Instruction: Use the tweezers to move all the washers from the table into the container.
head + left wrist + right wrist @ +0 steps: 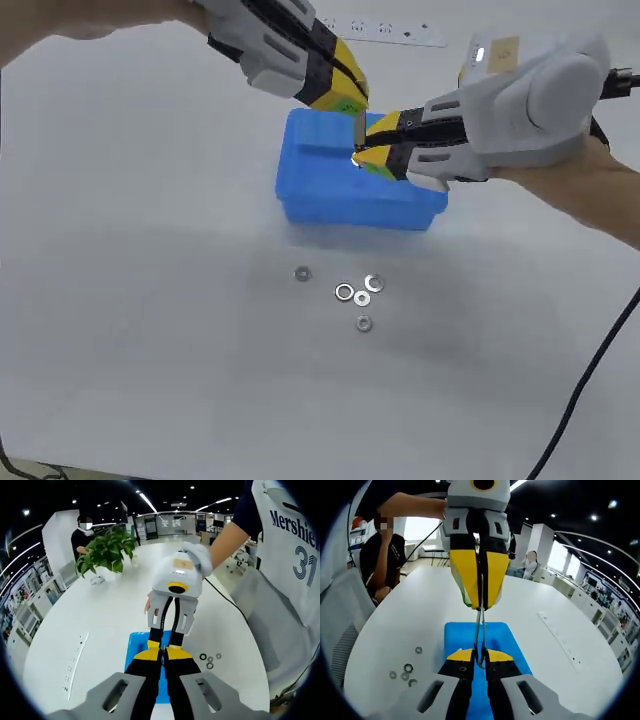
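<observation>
Both clamping tweezers — left tongs, right tongs

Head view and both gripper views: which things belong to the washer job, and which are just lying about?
Job in hand:
tweezers
washers
blue container
left hand-held gripper
right hand-held gripper

Just lying about:
power strip
potted plant

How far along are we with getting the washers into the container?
Nothing looks done: five washers lie on the table, near the blue container. In hand: both the left gripper and right gripper are shut on the tweezers above it. All the picking is left.
</observation>
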A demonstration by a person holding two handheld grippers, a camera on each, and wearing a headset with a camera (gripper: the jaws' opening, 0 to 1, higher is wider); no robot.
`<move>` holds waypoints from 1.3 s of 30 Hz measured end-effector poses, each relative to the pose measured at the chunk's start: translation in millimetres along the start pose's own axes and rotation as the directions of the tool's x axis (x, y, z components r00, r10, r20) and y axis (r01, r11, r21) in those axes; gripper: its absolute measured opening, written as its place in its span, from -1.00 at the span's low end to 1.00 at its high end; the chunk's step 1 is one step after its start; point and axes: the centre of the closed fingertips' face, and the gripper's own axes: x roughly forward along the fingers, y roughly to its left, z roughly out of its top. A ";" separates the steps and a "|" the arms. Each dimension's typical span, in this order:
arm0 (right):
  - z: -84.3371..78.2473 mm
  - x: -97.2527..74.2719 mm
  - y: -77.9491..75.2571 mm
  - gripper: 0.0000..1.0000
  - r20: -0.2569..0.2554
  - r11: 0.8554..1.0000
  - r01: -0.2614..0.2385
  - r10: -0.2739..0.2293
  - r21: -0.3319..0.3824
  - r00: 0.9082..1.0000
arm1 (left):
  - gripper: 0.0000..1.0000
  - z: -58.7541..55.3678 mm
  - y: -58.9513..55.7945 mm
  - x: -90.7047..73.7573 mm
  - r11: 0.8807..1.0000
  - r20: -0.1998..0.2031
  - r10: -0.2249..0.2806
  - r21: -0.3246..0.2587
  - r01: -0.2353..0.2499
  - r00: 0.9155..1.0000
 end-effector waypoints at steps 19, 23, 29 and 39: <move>-23.6 15.5 3.4 -0.78 -0.024 0.997 -0.025 0.027 0.071 0.999 | -0.89 -22.8 6.3 18.5 0.999 0.005 -0.004 -0.051 0.004 1.000; -13.5 10.6 5.2 -0.78 -0.011 0.999 -0.013 0.014 0.050 1.000 | -0.89 -15.7 3.2 13.0 0.999 0.012 0.002 -0.041 -0.002 1.000; 7.4 -1.5 5.1 -0.78 0.016 1.000 -0.011 0.011 0.029 1.000 | -0.89 -0.1 -1.0 -1.0 1.000 0.014 0.018 -0.012 -0.018 1.000; 35.3 -22.7 16.0 -0.79 0.041 1.000 0.003 -0.002 -0.018 0.999 | -0.89 25.8 -19.4 -21.7 0.999 0.016 0.039 0.038 -0.039 0.999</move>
